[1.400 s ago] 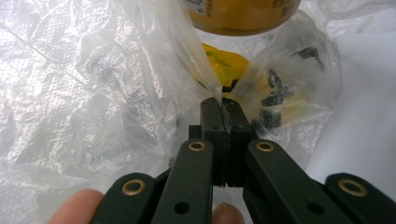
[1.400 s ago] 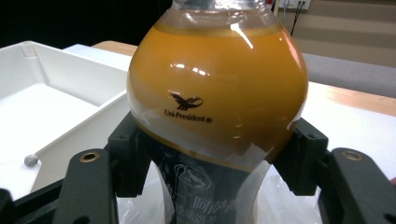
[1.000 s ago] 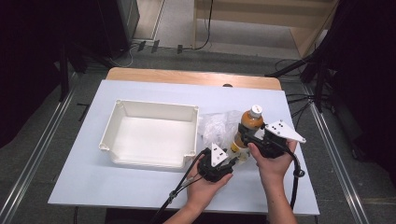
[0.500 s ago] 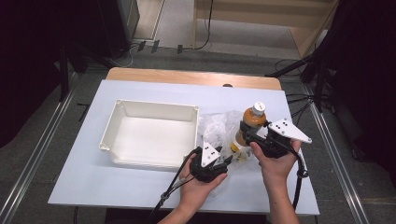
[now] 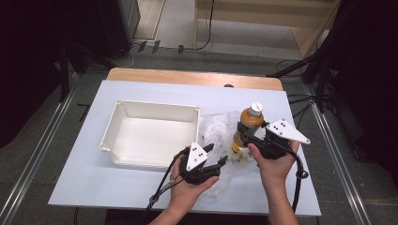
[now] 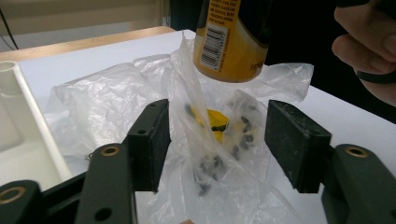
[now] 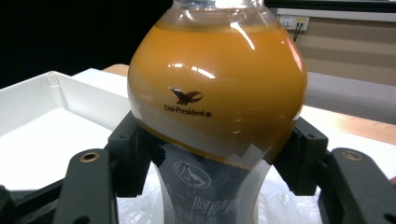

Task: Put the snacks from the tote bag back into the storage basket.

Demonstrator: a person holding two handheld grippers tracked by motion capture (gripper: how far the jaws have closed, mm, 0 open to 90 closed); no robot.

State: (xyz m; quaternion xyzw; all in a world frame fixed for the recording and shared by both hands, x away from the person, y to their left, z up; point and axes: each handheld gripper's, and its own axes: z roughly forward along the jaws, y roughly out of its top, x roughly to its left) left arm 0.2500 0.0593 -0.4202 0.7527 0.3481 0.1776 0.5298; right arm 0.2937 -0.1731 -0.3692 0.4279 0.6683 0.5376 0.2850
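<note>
Pale desk (image 5: 141, 187), high view: right gripper (image 5: 246, 133) clamps the bottle (image 5: 248, 126) upright near the right edge, lifted clear of the bag (image 5: 216, 136). Left gripper view: left gripper (image 6: 217, 140), jaws just opened, straddles loose bag. Right gripper view: bottle out; tray (image 7: 28, 116) waits.

My left gripper (image 6: 217, 144) has just been opening; the clear plastic bag (image 6: 205, 154) sits loose between its jaws, bottle (image 6: 231, 39) beyond.
</note>
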